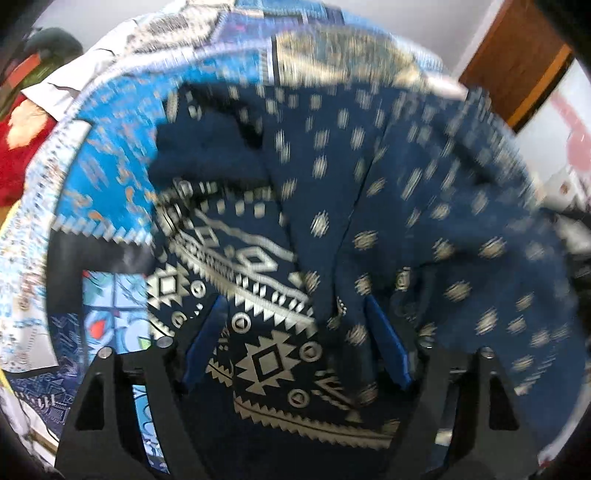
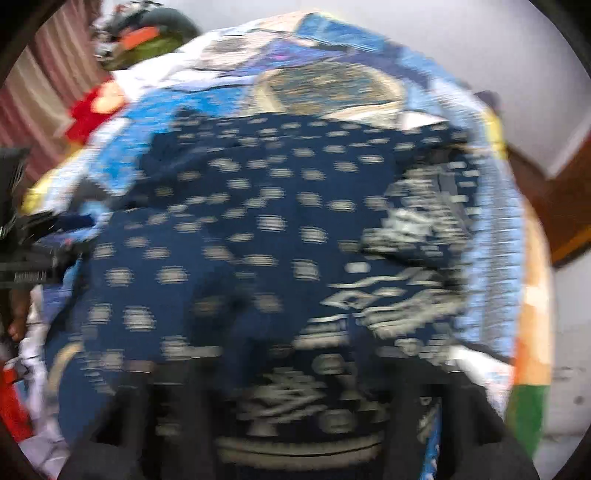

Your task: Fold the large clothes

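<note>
Background: white wall (image 1: 424,22) behind, brown wooden door frame (image 1: 517,55) at upper right in left wrist view; same brown frame at right edge in right wrist view.
Surface: patchwork bedspread (image 1: 110,147) in bright blue, pale blue and white prints, covers the bed under everything; also seen in right wrist view (image 2: 495,229).
Clutter: red cloth (image 1: 18,155) and a green-and-dark item (image 1: 48,48) at far left beyond the spread, white sheet (image 1: 85,70) beside them.
Garment: navy garment (image 1: 406,206) with cream dots and a cream geometric border band, lies bunched on the bedspread, fills most of both views (image 2: 258,240).
Garment detail: border band with diamonds and zigzags sits lower left in left wrist view; dotted part spreads up and right, with a fold or seam running down the middle.
Left gripper (image 1: 295,343): black frame, blue fingers (image 1: 207,343) spread wide apart; border-band cloth lies between and over them, bulging up in the gap. Fingers not pressed together on it, no pinch visible.
Right gripper (image 2: 295,398): heavy motion blur, dark frame at the bottom mostly buried under the navy cloth. Fingertips not visible, so jaw state and any hold cannot be told.
Other: at left edge of right wrist view a black device (image 2: 22,236) shows, with part of a hand (image 2: 18,317) beneath it; too blurred to say more.
Image quality: left view moderately blurred, right view strongly blurred.
</note>
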Demonstrator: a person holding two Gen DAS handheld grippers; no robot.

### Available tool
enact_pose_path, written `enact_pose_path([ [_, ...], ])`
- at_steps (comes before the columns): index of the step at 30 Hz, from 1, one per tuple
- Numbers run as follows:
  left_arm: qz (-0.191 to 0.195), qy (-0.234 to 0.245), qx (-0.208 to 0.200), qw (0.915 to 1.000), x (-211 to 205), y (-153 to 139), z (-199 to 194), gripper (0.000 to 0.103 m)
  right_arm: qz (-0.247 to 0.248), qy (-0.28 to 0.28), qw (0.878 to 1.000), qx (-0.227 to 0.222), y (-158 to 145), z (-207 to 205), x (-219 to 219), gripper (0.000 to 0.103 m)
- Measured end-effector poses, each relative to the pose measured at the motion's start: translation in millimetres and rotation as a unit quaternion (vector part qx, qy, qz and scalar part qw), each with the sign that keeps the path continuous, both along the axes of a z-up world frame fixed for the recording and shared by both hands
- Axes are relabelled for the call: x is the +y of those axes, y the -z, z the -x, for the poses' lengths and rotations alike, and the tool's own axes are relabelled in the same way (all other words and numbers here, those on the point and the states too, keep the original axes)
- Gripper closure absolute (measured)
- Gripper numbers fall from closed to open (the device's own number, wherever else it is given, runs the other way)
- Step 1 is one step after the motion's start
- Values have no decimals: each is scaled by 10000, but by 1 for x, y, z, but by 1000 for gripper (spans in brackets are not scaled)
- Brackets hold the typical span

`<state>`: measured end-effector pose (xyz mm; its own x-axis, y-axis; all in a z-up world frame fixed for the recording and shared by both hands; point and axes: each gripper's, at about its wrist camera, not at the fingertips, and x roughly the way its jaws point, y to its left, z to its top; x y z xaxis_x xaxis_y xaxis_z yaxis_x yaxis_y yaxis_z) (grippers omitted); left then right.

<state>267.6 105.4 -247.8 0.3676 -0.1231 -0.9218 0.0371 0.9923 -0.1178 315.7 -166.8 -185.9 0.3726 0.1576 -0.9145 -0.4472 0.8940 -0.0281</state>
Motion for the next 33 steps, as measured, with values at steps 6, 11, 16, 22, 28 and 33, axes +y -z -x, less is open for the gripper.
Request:
enact_pose_path([
  [6,185,-197,-17,9996,25,1,17,9,-548,236,9979,268,-4,-6,-39,15],
  [11,260,-384,-218,9987,56,-27,20,9,-1230,406,9897,607,-11,-13,-61,15],
  [16,-29,-721,-543,9959,86,-49,-4,9,-1590,689,9834,541,-24,-29,-81,15],
  [22,368,-1232,-185,9915,125,-19,-68,9,-1751,1253,9754,469,-23,-73,-112,15],
  [28,846,-1252,72,9885,128,18,-126,24,-1921,1580,9647,866,12,-131,-126,16],
  [33,841,-1112,213,9900,113,43,-165,50,-2146,1410,9620,934,31,-168,-114,41],
])
